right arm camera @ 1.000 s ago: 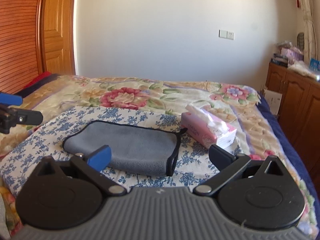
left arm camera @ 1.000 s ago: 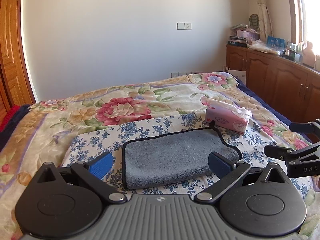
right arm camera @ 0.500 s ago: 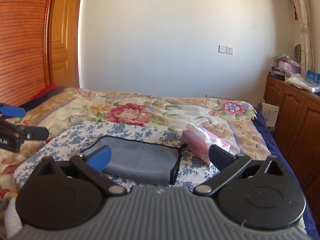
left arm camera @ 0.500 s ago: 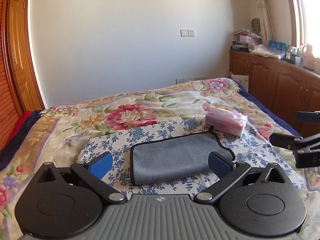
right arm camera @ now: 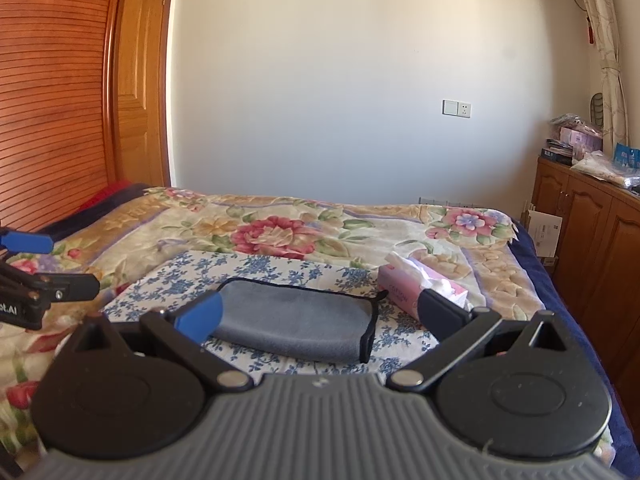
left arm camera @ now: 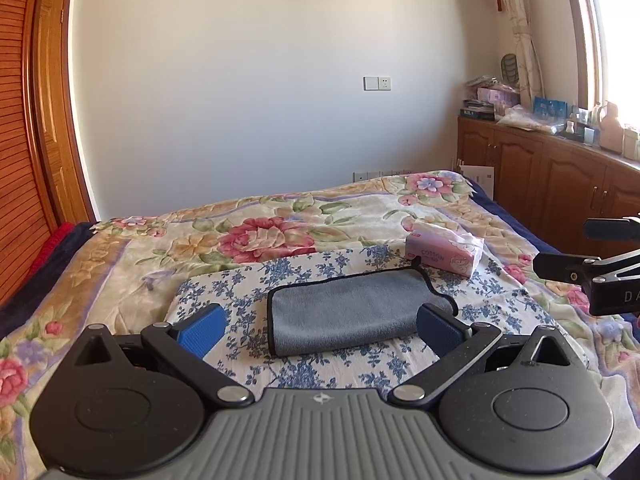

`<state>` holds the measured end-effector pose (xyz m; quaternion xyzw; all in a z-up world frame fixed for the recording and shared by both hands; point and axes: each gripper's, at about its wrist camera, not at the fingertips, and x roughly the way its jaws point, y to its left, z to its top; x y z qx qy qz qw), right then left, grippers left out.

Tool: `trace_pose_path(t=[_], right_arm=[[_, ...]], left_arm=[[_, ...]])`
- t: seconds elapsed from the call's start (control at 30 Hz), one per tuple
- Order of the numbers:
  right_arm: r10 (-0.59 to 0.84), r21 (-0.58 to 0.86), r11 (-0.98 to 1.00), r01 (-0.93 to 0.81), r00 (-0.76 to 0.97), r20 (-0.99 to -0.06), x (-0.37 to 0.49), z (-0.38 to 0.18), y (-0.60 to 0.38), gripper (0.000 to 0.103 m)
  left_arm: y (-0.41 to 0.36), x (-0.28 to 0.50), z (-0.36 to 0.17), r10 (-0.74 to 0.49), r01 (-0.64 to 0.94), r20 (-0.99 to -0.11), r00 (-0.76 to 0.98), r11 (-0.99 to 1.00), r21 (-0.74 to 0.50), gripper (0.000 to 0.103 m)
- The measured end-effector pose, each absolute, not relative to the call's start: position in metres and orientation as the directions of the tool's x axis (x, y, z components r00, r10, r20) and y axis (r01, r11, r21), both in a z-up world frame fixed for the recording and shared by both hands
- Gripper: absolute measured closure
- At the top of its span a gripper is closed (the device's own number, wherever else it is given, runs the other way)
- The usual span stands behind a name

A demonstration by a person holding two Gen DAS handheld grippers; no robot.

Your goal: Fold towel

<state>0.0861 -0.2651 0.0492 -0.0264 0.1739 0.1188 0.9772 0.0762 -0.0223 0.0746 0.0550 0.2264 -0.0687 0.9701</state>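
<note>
Both grippers are pulling back and rising now, and the bed [left arm camera: 120, 264] shrinks away beneath them compared with a second ago. The left gripper [left arm camera: 320, 330] hangs with its jaws spread wide and nothing between them; the right gripper [right arm camera: 320, 316] is the same, wide apart and empty. Neither touches the cloth.

The grey towel [left arm camera: 352, 316] lies on the blue-flowered cloth [left arm camera: 224, 292] in the middle of the bed, doubled over into a tidy oblong with its black edging [right arm camera: 368, 336] stacked at the right end. It sits flat and hasn't stirred as the tools draw off. Just beyond its far right corner is the pink tissue pack [left arm camera: 442, 250], close by but seemingly not pressing on it.

A moment back the towel filled much more of both views; now there's a lot of white wall and the wooden cabinets [left arm camera: 560, 184] on the right. To my eye that retreat, with empty jaws and a neat bundle left behind, says the folding is done or very nearly so. One more fold would mean coming back down to an end edge.
</note>
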Motion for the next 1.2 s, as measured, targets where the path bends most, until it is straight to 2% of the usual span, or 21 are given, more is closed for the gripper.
trace_pose_path(t=[0.9,1.2], right_arm=[[0.218,0.047,0.975,-0.219,0.881,-0.419,0.052,0.004,-0.262,0.0],[0.197,0.035,0.979,-0.201,0.888,-0.415,0.049,-0.005,-0.264,0.0]], left_arm=[[-0.006,0.038,0.015,-0.057,0.103,-0.468,0.882,0.992,0.072,0.0],[0.002,0.038,-0.004,-0.026,0.068,-0.467,0.884,0.995,0.074,0.0]])
